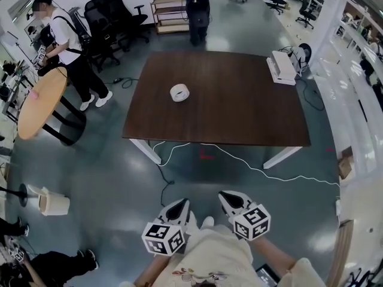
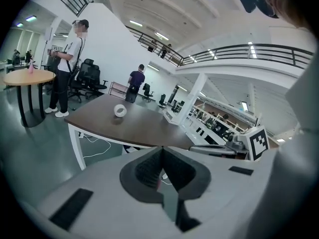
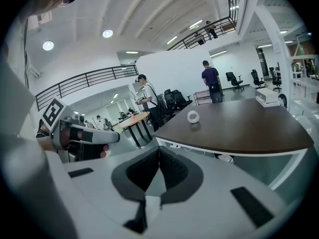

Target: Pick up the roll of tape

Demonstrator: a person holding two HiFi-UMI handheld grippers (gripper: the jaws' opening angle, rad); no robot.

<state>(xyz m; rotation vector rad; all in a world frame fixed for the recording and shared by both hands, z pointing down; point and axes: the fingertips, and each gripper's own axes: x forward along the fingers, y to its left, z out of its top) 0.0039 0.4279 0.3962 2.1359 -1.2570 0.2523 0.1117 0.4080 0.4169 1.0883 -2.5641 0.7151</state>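
left gripper point(image 1: 181, 204) and right gripper point(image 1: 227, 197) sit side by side at the bottom centre of the head view, each with its jaws clenched together on nothing. above them the dark brown table point(image 1: 227, 109) fills the middle of the frame, well apart from both. a round wooden table point(image 1: 40, 103) stands at the left edge. a white box point(image 1: 281, 68) rests at the dark table's upper right corner. the roll of tape point(image 1: 179, 92), white, sits alone on the tabletop, upper left of its centre.
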